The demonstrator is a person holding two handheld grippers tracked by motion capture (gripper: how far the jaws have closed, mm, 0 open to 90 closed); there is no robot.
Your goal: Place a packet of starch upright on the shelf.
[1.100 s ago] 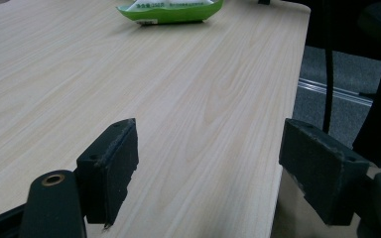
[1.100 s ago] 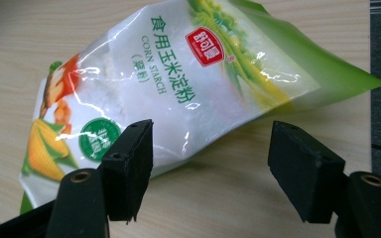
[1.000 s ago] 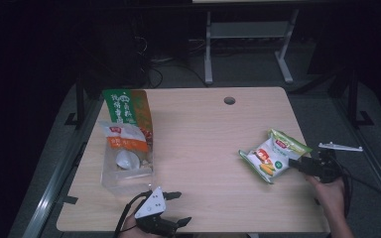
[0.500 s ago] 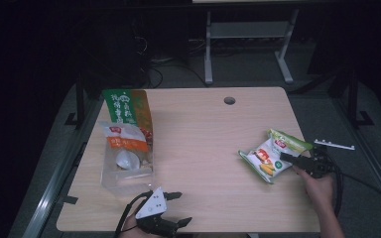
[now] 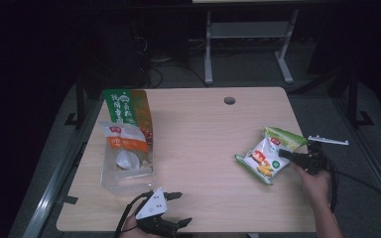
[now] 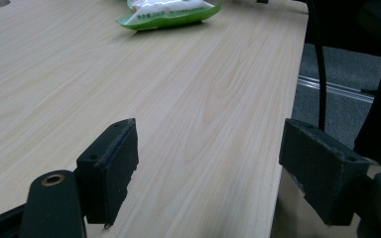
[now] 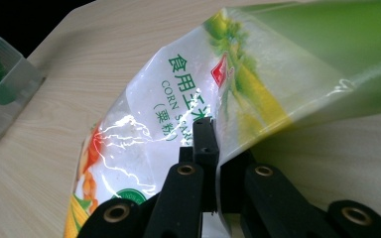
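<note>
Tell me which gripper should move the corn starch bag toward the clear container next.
Right. The right gripper is already shut on the corn starch bag, its jaws pinching the bag's edge. The left gripper sits open near the table's front edge, holding nothing, far from the bag though nearer the clear container.

Pinched between the right gripper's (image 7: 209,144) black jaws: white-and-green starch bag (image 5: 270,153), red logo, yellow corn print.

Corn starch bag (image 5: 266,156) in my right gripper (image 5: 284,154)

I see a white and green bag with corn pictures, near the table's right edge. One edge is pinched between my closed jaws and lifted, the far end rests on the wood.
</note>
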